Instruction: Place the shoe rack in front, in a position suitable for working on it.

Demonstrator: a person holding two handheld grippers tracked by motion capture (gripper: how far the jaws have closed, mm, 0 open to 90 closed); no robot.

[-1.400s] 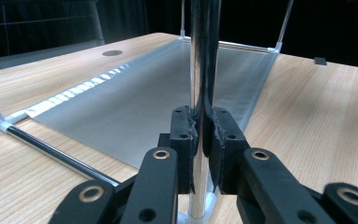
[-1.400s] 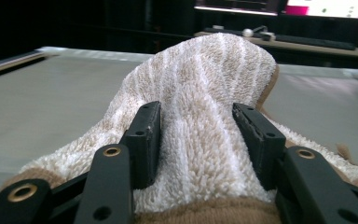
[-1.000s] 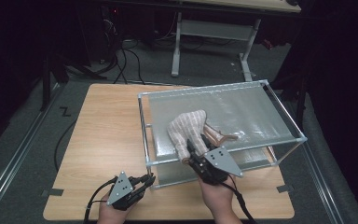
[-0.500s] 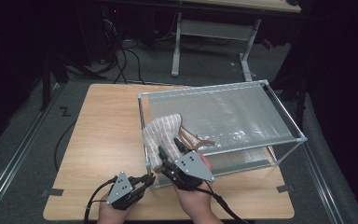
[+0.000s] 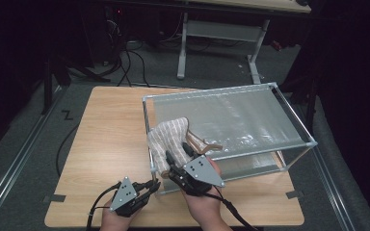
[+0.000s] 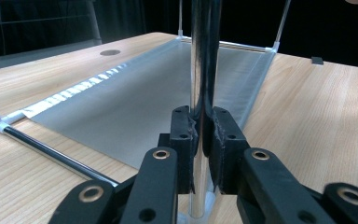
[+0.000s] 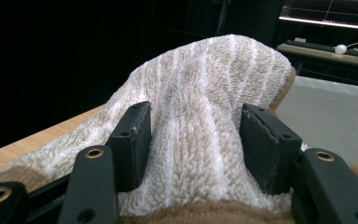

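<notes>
The striped towel (image 5: 166, 139) hangs over the rack's near-left top rail (image 5: 149, 139), lying between the just-widened, released jaws of the right hand-held gripper (image 5: 179, 155), while the left hand-held gripper (image 5: 151, 185) is clenched around the corner post (image 6: 200, 70).

A light wooden desk (image 5: 111, 139) is set on a grey carpeted floor (image 5: 24, 144), lit from above while the room beyond is left dark. A second table on white legs (image 5: 217, 33) is seen past the far edge, with black cables (image 5: 125, 62) gathered on the floor. Tape marks (image 5: 54, 198) are stuck by the near corners.
</notes>
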